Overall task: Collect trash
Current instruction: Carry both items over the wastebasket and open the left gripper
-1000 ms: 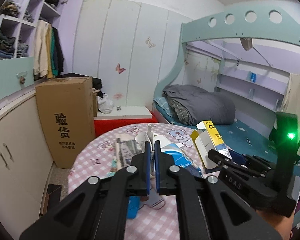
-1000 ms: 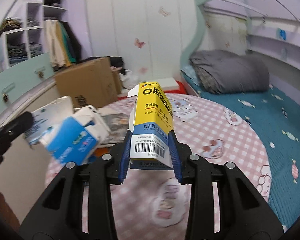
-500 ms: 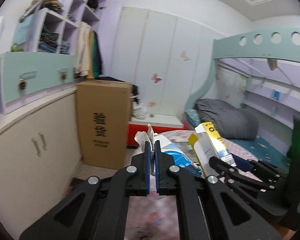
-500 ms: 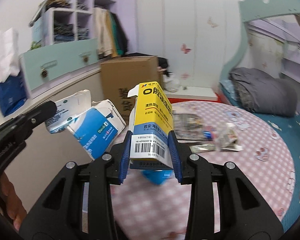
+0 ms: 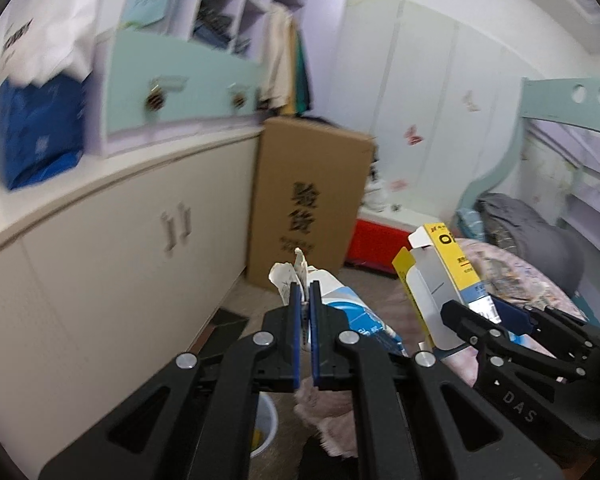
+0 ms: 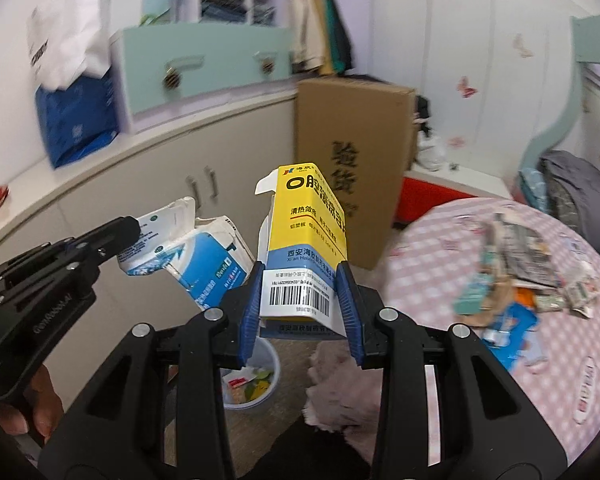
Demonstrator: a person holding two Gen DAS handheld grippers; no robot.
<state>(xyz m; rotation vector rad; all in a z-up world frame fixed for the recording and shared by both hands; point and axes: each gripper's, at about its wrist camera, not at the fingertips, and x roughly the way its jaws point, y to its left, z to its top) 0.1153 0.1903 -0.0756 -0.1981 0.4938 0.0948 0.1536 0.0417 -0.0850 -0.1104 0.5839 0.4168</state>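
Right gripper [image 6: 302,300] clamps yellow box [image 6: 306,240] (upright); left gripper [image 5: 305,300] pinches blue-white carton [image 5: 348,312].

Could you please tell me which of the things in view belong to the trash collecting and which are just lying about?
Part of the job:
- yellow carton in the right gripper
- crumpled blue-and-white packet in the left gripper
- waste bin on the floor
- scraps on the pink table

Just lying about:
- tall cardboard box
- blue bag
- grey bedding
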